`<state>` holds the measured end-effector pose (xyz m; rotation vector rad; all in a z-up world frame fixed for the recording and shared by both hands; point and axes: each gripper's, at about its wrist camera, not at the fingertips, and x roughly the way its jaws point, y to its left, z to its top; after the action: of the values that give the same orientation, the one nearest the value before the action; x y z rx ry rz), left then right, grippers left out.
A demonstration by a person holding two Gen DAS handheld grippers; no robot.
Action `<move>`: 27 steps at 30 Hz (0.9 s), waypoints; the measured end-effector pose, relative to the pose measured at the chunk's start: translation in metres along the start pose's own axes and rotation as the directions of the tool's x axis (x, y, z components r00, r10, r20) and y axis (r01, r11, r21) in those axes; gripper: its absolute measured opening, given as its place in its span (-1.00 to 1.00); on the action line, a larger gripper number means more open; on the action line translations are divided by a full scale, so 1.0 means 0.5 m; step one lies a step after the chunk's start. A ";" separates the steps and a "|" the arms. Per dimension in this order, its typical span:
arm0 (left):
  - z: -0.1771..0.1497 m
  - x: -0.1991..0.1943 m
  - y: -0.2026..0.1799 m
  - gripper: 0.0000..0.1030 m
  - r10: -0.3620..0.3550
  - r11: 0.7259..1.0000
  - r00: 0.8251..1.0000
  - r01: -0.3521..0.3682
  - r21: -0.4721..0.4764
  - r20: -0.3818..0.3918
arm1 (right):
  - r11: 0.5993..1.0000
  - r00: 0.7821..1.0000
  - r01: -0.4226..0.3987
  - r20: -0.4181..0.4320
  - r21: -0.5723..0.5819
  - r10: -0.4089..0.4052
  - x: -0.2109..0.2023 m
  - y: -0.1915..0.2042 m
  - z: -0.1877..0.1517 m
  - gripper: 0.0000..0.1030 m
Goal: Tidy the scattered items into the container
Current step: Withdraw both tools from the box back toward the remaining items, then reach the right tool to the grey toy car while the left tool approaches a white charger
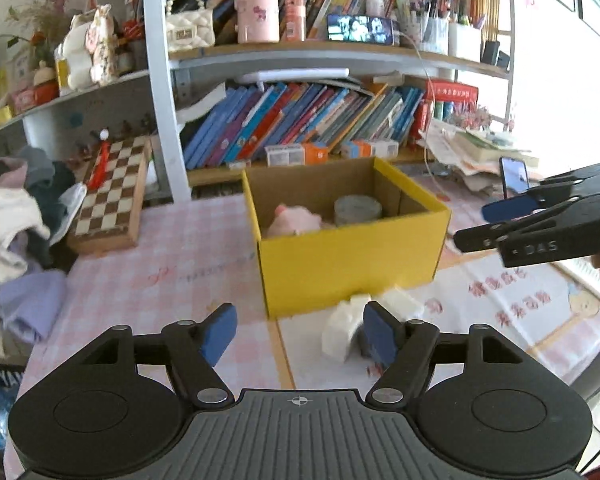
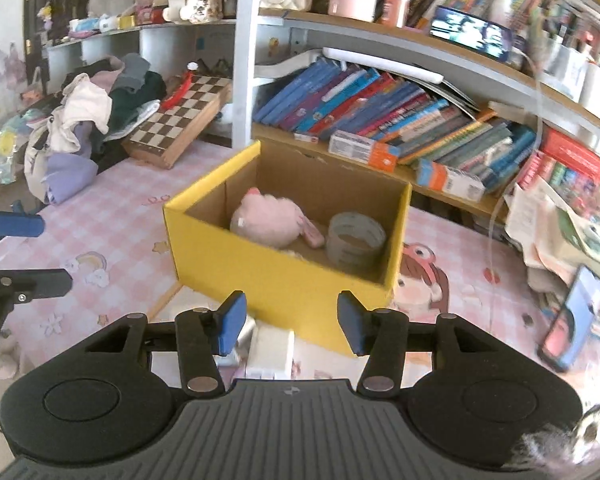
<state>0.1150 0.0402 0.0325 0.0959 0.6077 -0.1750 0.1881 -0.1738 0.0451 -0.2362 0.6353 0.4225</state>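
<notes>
- Yellow box [image 2: 284, 280] on the worktop [image 2: 112, 216], top open.
- Inside: pink plush [image 2: 268, 220] at left, grey tape roll [image 2: 354, 242] at right, just beside each other.
- White item [image 1: 342, 330] lies on the worktop outside, near the box front.
- Left gripper [image 1: 298, 330] spread wide, empty, white item touching its right pad.
- Right gripper [image 2: 292, 322] spread, empty.

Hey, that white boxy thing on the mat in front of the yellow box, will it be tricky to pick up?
The white block looks rigid and flat-sided, so it probably won't roll. It seems small and likely light. It is blurred, so its surface grip is hard to judge.
</notes>
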 end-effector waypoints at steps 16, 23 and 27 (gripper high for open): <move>-0.101 -0.031 -0.035 0.57 0.042 0.999 0.998 -0.042 0.020 -0.044 | 0.988 0.995 0.101 -0.037 0.119 -0.097 -0.054 0.068 -0.172 0.17; -0.128 -0.024 -0.051 0.68 0.049 0.998 0.996 -0.046 0.037 -0.078 | 0.986 0.996 0.088 -0.044 0.141 -0.082 -0.056 0.113 -0.208 0.51; -0.134 -0.018 -0.060 0.76 0.041 0.998 0.995 -0.037 0.048 -0.092 | 0.991 0.996 0.066 -0.063 0.115 -0.059 -0.053 0.141 -0.220 0.59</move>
<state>0.0646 0.0212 -0.0184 0.1612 0.6939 -0.1473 0.0798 -0.1568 -0.0305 -0.1573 0.7071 0.3181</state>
